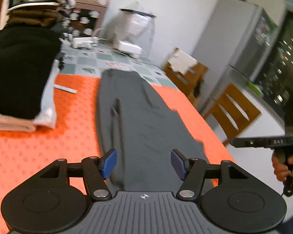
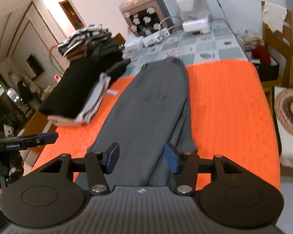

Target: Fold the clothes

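Grey trousers lie folded lengthwise on the orange cloth, running away from both cameras; they also show in the right wrist view. My left gripper is open above the near end of the trousers, its blue pads wide apart. My right gripper is open over the same near end, the cloth lying between its jaws. The right gripper shows at the right edge of the left wrist view; the left one shows at the left of the right wrist view.
A stack of folded clothes with a black top sits left on the table, a taller pile behind it. Chargers, a white appliance and a pink box stand at the far end. Wooden chairs and a fridge stand right.
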`<state>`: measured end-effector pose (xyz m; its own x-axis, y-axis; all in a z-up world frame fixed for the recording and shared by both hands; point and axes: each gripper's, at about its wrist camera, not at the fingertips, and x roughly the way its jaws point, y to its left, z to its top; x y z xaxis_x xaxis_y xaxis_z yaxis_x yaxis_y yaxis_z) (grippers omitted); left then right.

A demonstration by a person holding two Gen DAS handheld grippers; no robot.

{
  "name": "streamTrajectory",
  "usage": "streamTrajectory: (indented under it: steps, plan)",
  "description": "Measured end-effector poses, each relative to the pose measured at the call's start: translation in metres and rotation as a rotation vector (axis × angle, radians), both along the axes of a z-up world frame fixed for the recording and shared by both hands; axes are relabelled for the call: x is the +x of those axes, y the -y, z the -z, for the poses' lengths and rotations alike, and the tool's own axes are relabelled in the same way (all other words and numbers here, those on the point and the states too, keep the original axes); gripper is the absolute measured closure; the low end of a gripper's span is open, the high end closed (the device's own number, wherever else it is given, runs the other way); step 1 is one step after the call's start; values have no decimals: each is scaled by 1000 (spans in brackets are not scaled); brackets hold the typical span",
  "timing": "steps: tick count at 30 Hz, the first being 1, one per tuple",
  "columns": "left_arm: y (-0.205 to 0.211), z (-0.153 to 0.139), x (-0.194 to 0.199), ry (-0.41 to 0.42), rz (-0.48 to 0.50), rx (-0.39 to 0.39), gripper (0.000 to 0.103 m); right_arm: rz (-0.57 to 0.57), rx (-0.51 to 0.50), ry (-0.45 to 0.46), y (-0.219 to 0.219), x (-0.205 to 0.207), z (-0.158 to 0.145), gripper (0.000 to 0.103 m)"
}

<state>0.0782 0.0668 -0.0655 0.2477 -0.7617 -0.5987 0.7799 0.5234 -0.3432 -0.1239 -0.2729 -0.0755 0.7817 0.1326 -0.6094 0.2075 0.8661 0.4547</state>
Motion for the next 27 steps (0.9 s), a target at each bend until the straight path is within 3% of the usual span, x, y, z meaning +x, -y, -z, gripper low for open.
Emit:
streamTrajectory:
  steps: [6,12,14,15,19,22,27]
  plan:
    - [-18,19,-54,26,131,53,35,44,50,-100,-57,-43,28,44]
    - [-34,38,-98,84,207,94,29,105,125,-175,-100,-59,65,45]
    - [-35,40,-111,126,209,105,24,120,145,-192,-110,-60,73,78]
    - [-35,42,-117,144,210,103,23,135,151,-184,-113,-61,72,94]
    - [-27,51,-144,283,200,91,13,168,190,-121,-117,-67,51,95]
    - [-16,64,-165,435,166,101,11,185,243,-82,-118,-69,27,96]
    - [-3,78,-178,584,126,161,11,231,390,-47,-114,-71,3,96]
